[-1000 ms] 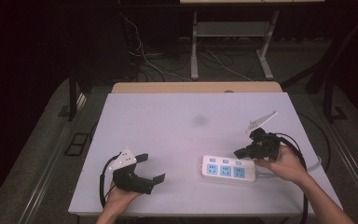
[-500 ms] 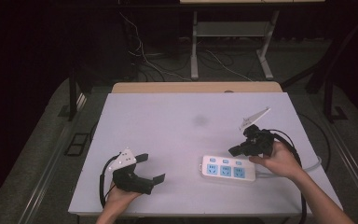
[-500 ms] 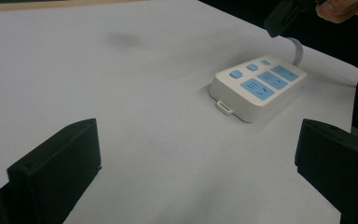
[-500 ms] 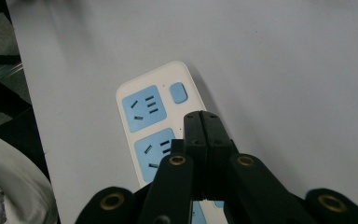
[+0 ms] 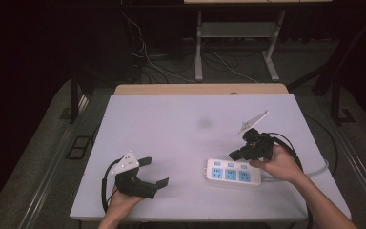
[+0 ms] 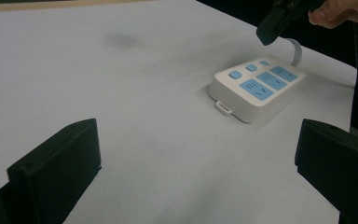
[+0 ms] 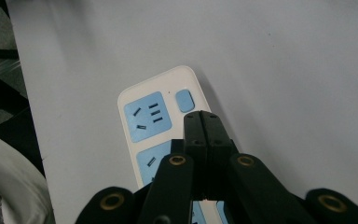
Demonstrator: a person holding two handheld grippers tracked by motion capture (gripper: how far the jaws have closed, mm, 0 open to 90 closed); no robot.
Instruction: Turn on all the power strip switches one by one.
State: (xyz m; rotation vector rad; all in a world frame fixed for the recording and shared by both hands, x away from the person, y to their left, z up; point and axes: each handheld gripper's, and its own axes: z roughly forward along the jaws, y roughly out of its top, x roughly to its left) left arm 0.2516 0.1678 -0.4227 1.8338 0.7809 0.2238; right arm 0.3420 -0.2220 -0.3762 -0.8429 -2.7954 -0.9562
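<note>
Power strip [image 5: 232,172]: white, with blue sockets and blue buttons, flat on the worktop [image 5: 181,129], at right front part; white cable going off to the right edge.
Right tongs [image 5: 234,155]: jaws pressed together, nothing between them; tip just above the button side of the strip, over the middle, pointing down at it; touching or not, cannot tell.
Left tongs [image 5: 155,172]: jaws wide apart, holding nothing; at left front of the worktop, well apart from the strip, pointing toward it.
Worktop: pale, with one dark smudge [image 5: 204,123] near the middle.
</note>
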